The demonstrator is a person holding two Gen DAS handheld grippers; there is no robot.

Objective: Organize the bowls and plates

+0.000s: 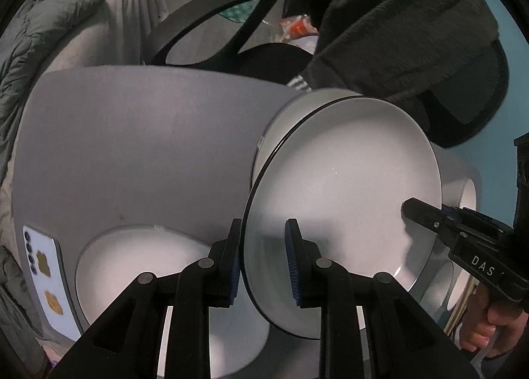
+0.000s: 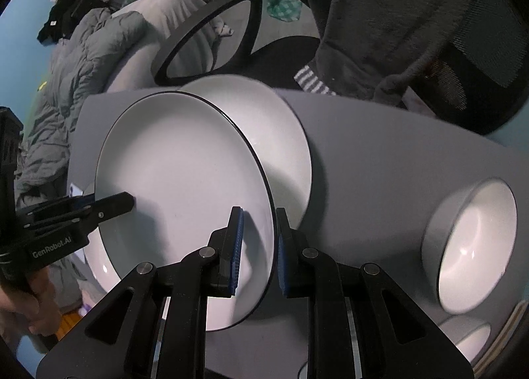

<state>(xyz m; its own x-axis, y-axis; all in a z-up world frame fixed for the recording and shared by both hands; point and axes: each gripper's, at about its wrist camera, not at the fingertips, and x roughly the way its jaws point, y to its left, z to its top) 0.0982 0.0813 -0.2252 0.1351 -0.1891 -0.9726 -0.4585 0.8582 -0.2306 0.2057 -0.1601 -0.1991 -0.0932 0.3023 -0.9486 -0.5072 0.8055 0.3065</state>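
white, black-rimmed plate (image 2: 185, 187) is gripped at opposite rims, at 9 o'clock by the left hand-held gripper (image 1: 263, 263), at 3 o'clock by the right hand-held gripper (image 2: 259, 250), and carried above the grey tabletop (image 1: 132, 134). beyond, a second plate (image 2: 284, 147) is probably its stacking target; level lowering is needed. "genrobot.ai" and "das" are legible.

the held plate (image 2: 185, 180) hangs over the bench (image 2: 380, 174), the left gripper (image 1: 263, 260) on its left rim and the right gripper (image 2: 259, 246) on its right rim. under its far edge lies a second plate (image 2: 284, 134) on the bench. to the right stands a bowl (image 2: 472, 246), with another bowl (image 2: 469, 336) nearer the front edge. a third plate (image 1: 132, 263) lies at the left, a phone (image 1: 44, 273) beyond it. a chair (image 2: 211, 32) stands behind the bench
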